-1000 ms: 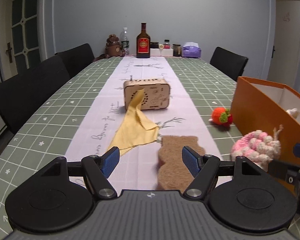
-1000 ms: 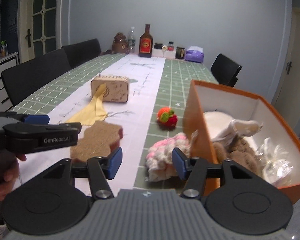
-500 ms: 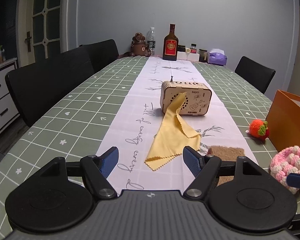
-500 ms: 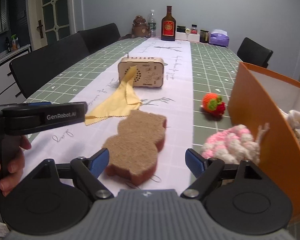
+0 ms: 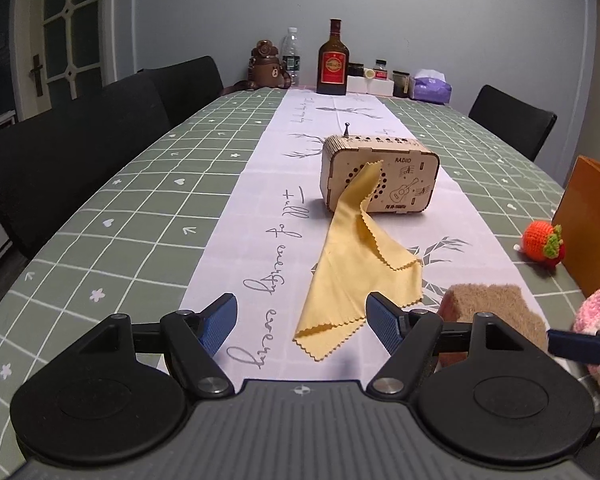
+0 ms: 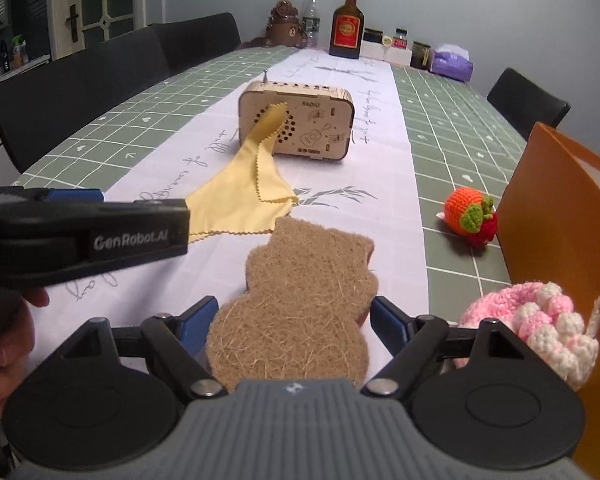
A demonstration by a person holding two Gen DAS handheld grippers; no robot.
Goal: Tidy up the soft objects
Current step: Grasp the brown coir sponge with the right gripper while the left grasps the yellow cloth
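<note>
Straddling the brown scrub pad (image 6: 300,300), right tongs (image 6: 292,322) stand wide, pads not pressing yet, nothing held. Best move, prob.: sink lower, center on its narrow waist, squeeze w/ even pressure. Pad lies flat on the worktop (image 6: 452,184), long axis running away from the tongs, w/ orange box (image 6: 556,216) to its right. Left tongs (image 5: 302,322) also wide, empty, aimed at yellow cloth (image 5: 360,264), which drapes up the wooden radio (image 5: 380,178).
</note>
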